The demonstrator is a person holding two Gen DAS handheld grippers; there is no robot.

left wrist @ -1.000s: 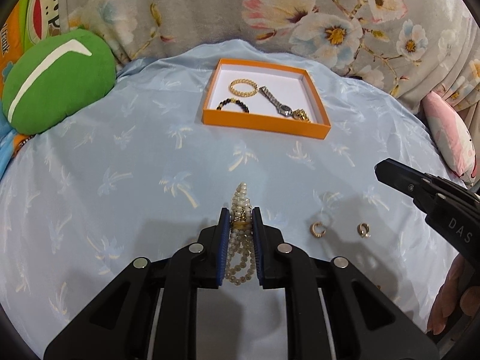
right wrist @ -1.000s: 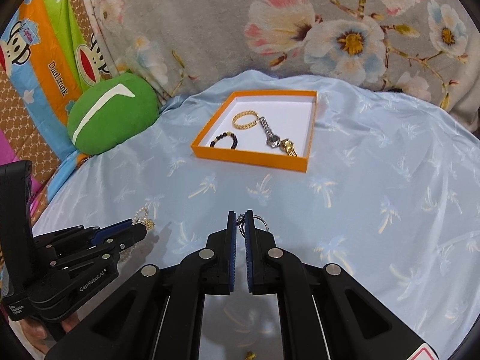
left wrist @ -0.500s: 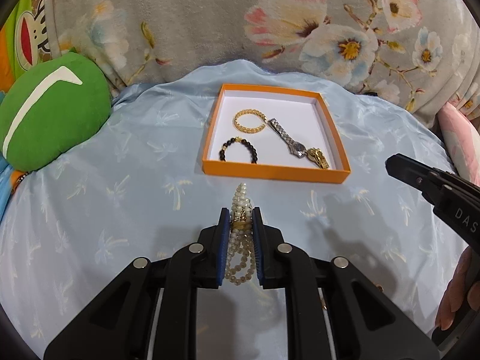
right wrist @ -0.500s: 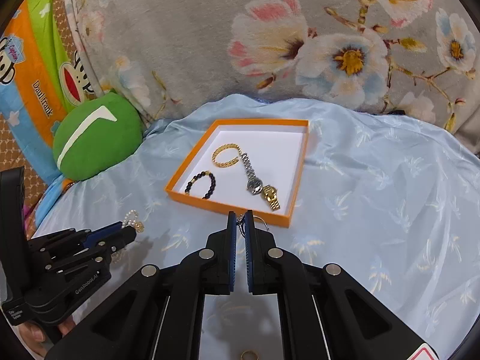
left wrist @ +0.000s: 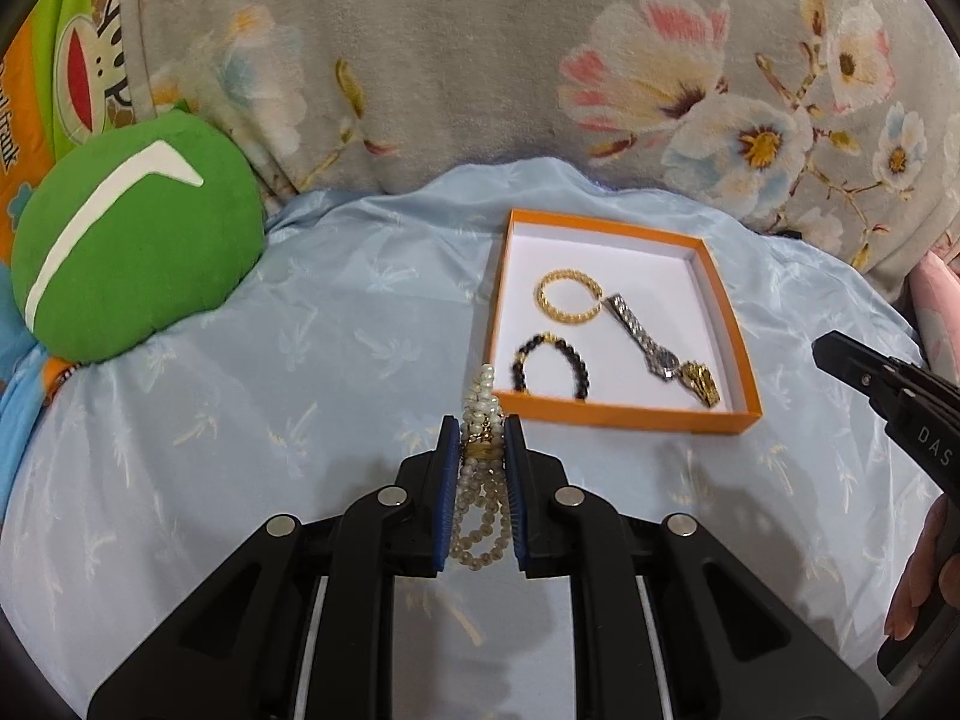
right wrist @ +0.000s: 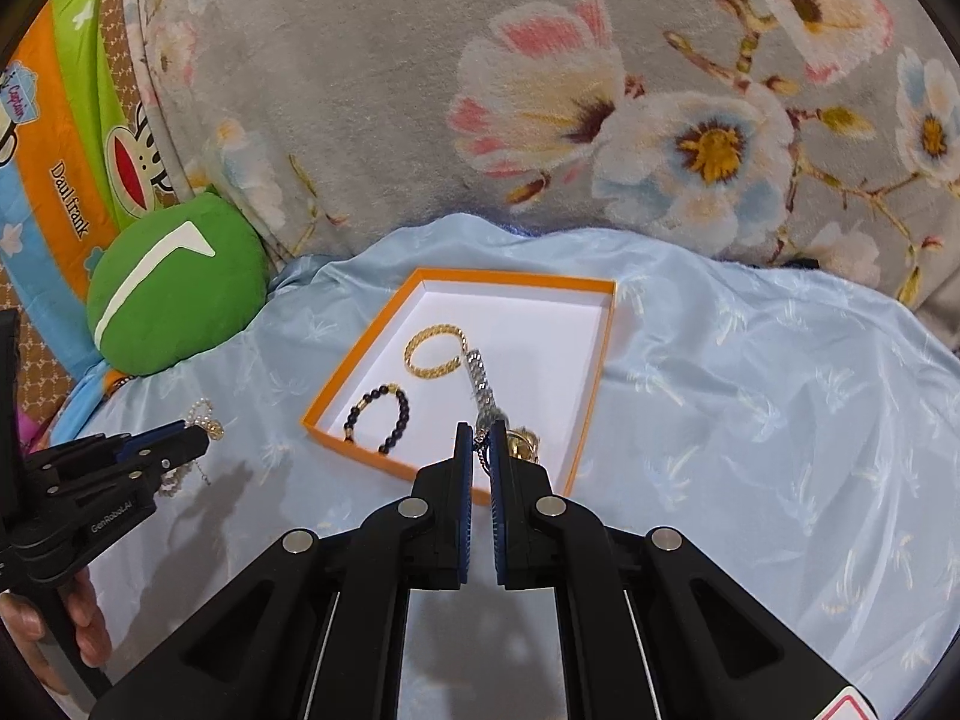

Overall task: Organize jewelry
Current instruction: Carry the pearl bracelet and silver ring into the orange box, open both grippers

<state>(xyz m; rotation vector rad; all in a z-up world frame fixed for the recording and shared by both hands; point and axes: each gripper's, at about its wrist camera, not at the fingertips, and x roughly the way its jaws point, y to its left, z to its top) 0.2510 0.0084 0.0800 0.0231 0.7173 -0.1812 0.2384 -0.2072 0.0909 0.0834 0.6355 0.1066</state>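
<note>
An orange box (left wrist: 630,417) with a white floor lies on the light blue cloth; it also shows in the right wrist view (right wrist: 591,378). In it lie a gold chain bracelet (left wrist: 567,297), a black bead bracelet (left wrist: 552,363) and a silver-and-gold watch (left wrist: 660,354). My left gripper (left wrist: 483,426) is shut on a pearl bracelet (left wrist: 480,402), held just before the box's near left corner. My right gripper (right wrist: 480,438) is shut on a small silver ring with a chain (right wrist: 482,447), over the box's near edge.
A green round cushion (left wrist: 132,246) lies at the left. A grey floral blanket (left wrist: 480,72) rises behind the box. A pink cushion (left wrist: 936,300) is at the far right. The blue cloth (left wrist: 240,420) spreads around the box.
Both grippers have moved forward toward the orange box, each keeping its hold. The two earrings on the cloth have dropped out of the left wrist view.
</note>
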